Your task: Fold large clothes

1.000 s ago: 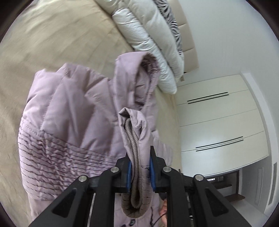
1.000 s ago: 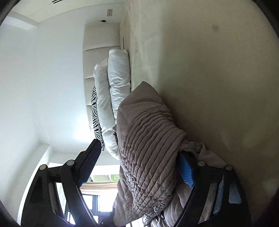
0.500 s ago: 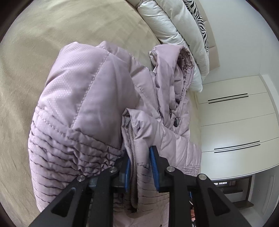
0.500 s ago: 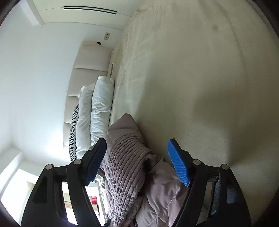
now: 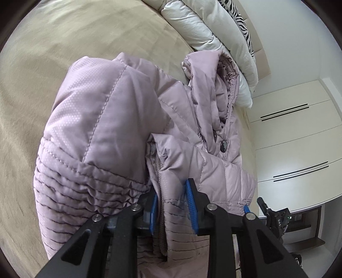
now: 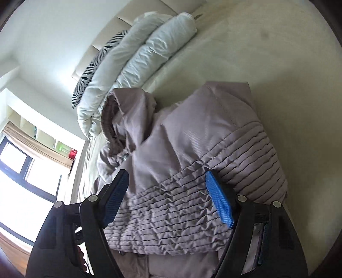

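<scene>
Left wrist view: one mauve quilted jacket (image 5: 119,132) lies on the beige bedspread (image 5: 64,38), folded over itself, collar toward two white pillows (image 5: 205,27) and one zebra-print cushion (image 5: 239,15). Two dark buttons (image 5: 223,146) show near the collar. My left gripper (image 5: 171,203) has the jacket's ribbed front edge between its two blue pads (image 5: 190,203); the jaws are opening, with a gap showing beside the right pad, so I no longer clamp it.

Right wrist view: my right gripper (image 6: 168,201) stands wide over the jacket's (image 6: 192,149) pleated panel, jaws closing, pads (image 6: 220,203) clear of the fabric. One window (image 6: 23,179) at left.
</scene>
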